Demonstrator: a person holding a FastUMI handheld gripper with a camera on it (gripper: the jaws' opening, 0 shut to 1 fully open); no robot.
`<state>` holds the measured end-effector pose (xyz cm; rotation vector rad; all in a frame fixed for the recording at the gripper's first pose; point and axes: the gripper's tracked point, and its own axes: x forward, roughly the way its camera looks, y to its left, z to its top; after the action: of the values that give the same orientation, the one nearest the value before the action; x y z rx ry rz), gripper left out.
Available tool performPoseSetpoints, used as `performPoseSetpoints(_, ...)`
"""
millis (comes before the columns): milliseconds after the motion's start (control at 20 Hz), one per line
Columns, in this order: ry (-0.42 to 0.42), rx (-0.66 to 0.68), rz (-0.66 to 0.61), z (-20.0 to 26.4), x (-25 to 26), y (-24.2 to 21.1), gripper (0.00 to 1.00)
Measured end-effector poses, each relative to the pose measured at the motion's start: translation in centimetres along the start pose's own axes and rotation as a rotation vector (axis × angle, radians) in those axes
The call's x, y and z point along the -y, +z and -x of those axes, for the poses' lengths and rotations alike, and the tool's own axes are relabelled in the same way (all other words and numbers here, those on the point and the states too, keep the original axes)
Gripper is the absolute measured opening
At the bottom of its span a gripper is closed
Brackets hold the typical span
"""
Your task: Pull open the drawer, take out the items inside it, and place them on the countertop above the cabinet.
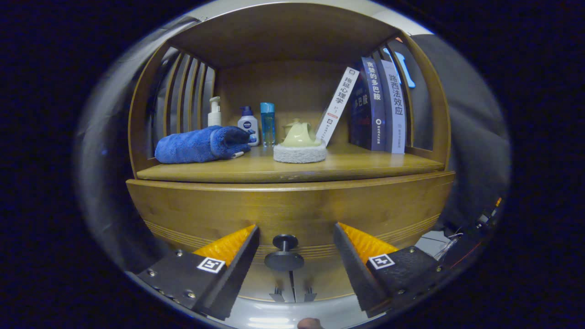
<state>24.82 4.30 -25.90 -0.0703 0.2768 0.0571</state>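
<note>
The small dark round knob (284, 251) on the brown wooden drawer front (292, 208) sits between my fingers, and my gripper (296, 237) is spread wide, touching nothing; the knob is a little nearer the finger at its nine o'clock than the one at its three o'clock. The drawer front looks flush with the cabinet, so the drawer reads as closed, and what it holds I cannot tell. A closed drawer fits both a drawer yet to be pulled and one pushed home again, so I judge only the grip before me.

To take this knob well, I want its stem, not its rim, centred between my pads, so a nudge toward three o'clock comes before closing. Then I press squarely and pull straight back, level, without twisting, or the knob may slip out.

Above, at twelve o'clock, the wooden countertop (356, 167) carries a rolled blue towel (201, 145), a pale yellow teapot (299, 134) on a grey round pad (300, 154), three small bottles (249, 125) and leaning books (374, 105). Bare wood lies along its front edge.
</note>
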Motion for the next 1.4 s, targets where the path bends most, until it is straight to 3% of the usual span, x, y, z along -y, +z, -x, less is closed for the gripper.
performPoseSetpoints(400,-0.008,-0.01,0.006,-0.8,0.3,0.3,0.99)
performPoseSetpoints(650,-0.009,0.015,0.008,1.1,-0.3,1.3,0.99)
performPoseSetpoints(1050,-0.005,0.046,-0.009,8.5,-1.4,3.2,0.99)
performPoseSetpoints(1400,-0.002,0.131,-0.054,17.4,-0.4,9.7,0.99)
